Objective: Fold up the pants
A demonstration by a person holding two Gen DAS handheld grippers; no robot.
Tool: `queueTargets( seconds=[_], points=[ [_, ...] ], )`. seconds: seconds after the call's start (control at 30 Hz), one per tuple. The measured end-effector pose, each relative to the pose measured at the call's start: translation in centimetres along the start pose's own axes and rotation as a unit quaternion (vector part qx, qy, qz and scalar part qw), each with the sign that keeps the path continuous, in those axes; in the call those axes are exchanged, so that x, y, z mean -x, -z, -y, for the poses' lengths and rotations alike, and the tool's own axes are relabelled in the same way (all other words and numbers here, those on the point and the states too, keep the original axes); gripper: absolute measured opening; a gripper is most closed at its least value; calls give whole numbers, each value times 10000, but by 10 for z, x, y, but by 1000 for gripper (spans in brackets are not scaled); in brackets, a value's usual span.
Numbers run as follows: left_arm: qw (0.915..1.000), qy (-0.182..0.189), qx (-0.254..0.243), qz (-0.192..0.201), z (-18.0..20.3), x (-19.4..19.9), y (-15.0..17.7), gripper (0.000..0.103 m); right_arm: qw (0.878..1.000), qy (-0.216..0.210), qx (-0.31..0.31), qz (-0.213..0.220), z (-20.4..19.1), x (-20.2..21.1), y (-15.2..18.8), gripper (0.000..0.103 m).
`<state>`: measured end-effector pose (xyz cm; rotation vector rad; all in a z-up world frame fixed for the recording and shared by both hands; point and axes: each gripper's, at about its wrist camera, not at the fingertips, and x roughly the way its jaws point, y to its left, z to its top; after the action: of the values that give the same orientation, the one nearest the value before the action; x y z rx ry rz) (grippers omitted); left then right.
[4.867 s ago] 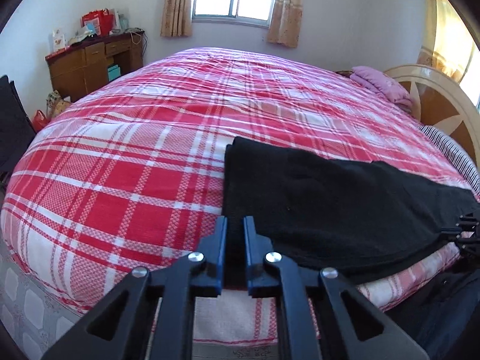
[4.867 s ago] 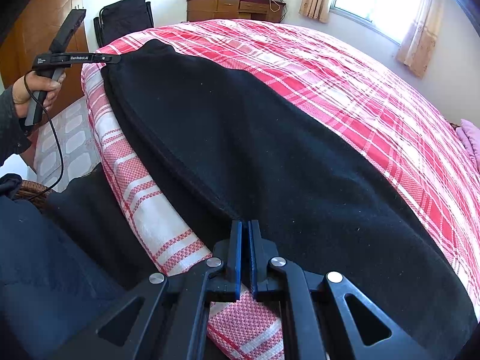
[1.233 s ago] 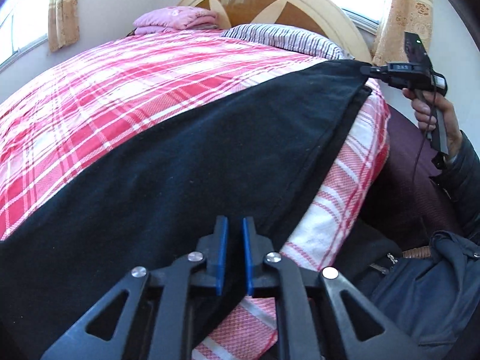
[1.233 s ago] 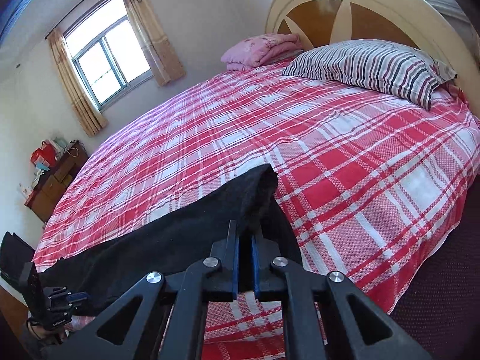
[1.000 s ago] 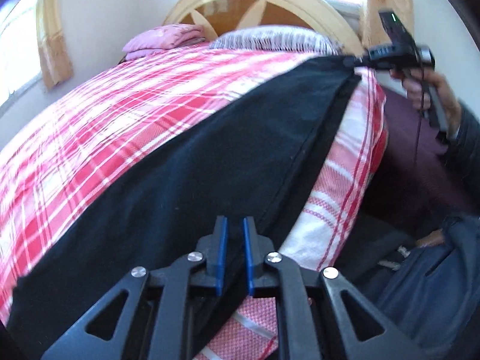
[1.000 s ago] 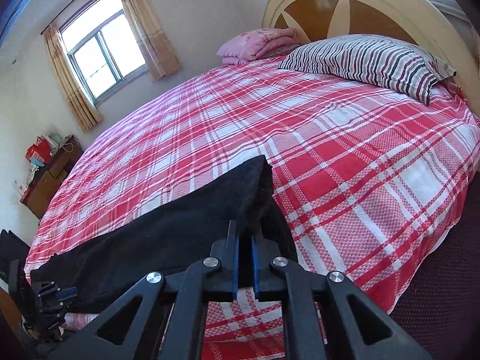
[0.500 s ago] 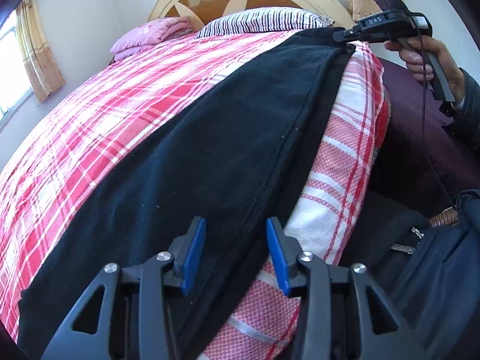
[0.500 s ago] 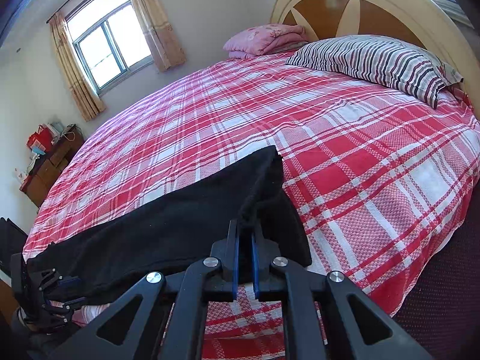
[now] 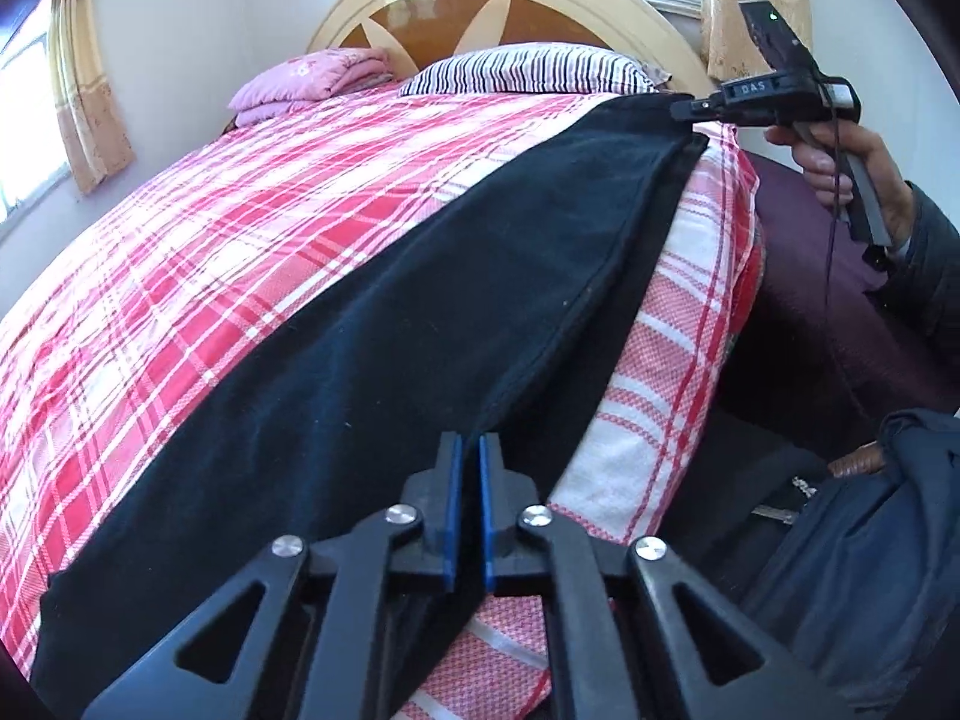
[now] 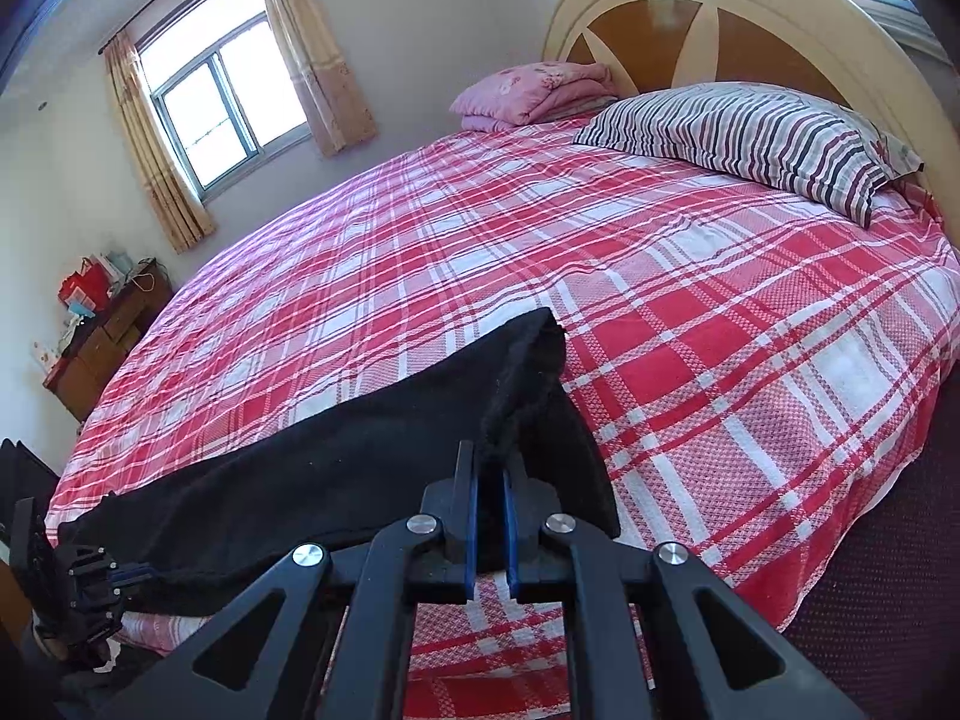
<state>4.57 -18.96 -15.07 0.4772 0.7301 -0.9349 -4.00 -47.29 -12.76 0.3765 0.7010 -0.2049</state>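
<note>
Both ends of the pants [image 9: 420,324] are gripped, so I'd say we're at the start of the lengthwise fold. Left gripper [image 9: 467,504] jaws are together, clamped on the near edge of the black fabric; right gripper [image 10: 487,516] jaws are likewise pinched on the bunched cloth at the far end, close to the striped pillow [image 10: 744,138]. Pants lie stretched flat along the near edge of the bed [image 9: 198,252], one leg stacked on the other, seam edge toward the bed's side. Next move likely calls for lifting one end and carrying it over to meet the other, keeping the cloth taut and the edges aligned so the top layer doesn't slide or sag off the side. Surface is a red-and-white plaid bedspread, soft, some give. Room: curved wooden headboard [image 10: 708,18], folded pink blanket [image 10: 534,90], curtained window [image 10: 210,102], cluttered wooden desk [image 10: 102,336] in the far corner.
</note>
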Motion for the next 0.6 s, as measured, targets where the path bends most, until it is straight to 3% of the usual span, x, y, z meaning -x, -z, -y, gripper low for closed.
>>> queueTargets(
  seconds=[0.2,0.4,0.6],
  points=[
    [9999,42,-113,-115,2,-16,6,5,10000,-3,74,15,-5,1,0,7],
    [9971,-412,-647,-13,20,-22,7,5,10000,18,77,-32,-4,-3,2,7],
    [9982,-171,-571,-36,16,-15,7,2,9999,24,146,0,-6,0,1,7]
  ],
)
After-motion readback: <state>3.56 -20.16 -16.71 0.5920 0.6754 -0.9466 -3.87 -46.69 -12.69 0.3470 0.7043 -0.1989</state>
